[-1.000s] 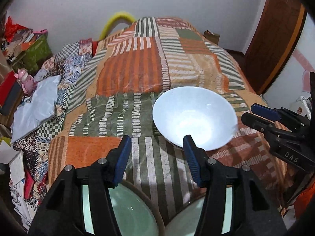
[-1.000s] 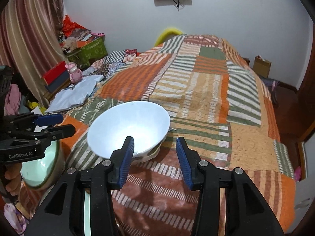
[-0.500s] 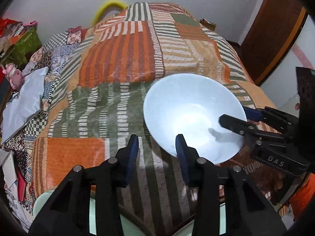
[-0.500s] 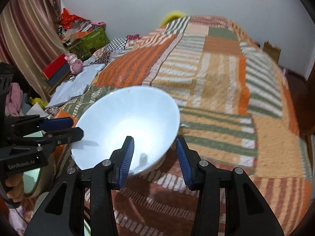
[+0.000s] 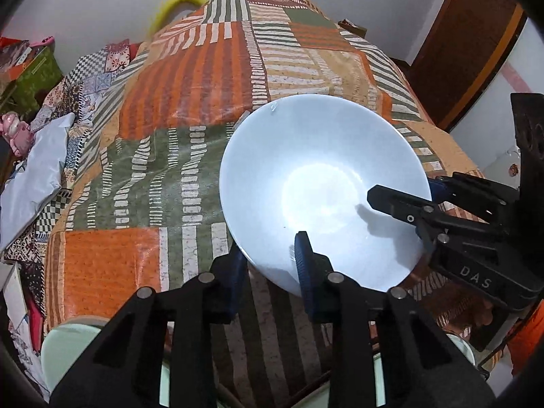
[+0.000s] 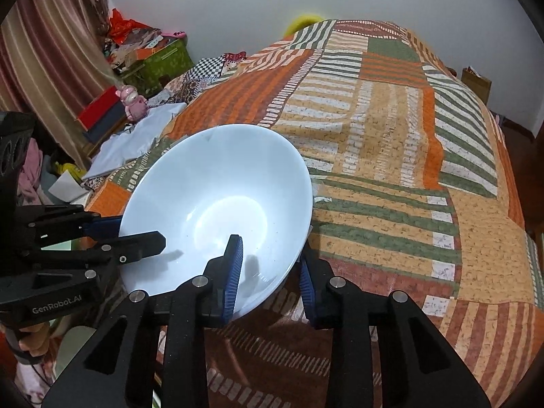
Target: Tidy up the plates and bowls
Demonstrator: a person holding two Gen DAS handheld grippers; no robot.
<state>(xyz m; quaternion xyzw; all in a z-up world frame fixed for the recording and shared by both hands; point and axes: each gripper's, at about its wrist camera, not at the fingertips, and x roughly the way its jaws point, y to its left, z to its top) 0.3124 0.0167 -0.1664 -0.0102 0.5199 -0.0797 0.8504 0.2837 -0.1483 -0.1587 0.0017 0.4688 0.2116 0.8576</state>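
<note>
Over the bed: you hold the white bowl (image 5: 323, 190) tilted above the patchwork bedspread (image 5: 190, 78).
Left gripper (image 5: 268, 265): fingers straddle the near rim, clamped on it.
Right gripper (image 6: 270, 272): likewise clamped on the opposite rim.
Below: pale green plates (image 5: 64, 350) near your left gripper.

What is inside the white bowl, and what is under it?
The round white ceramic bowl holds no food; one finger of each gripper, left and right, reaches inside. The patchwork striped bedcover surrounds it; directly underneath is hidden.
</note>
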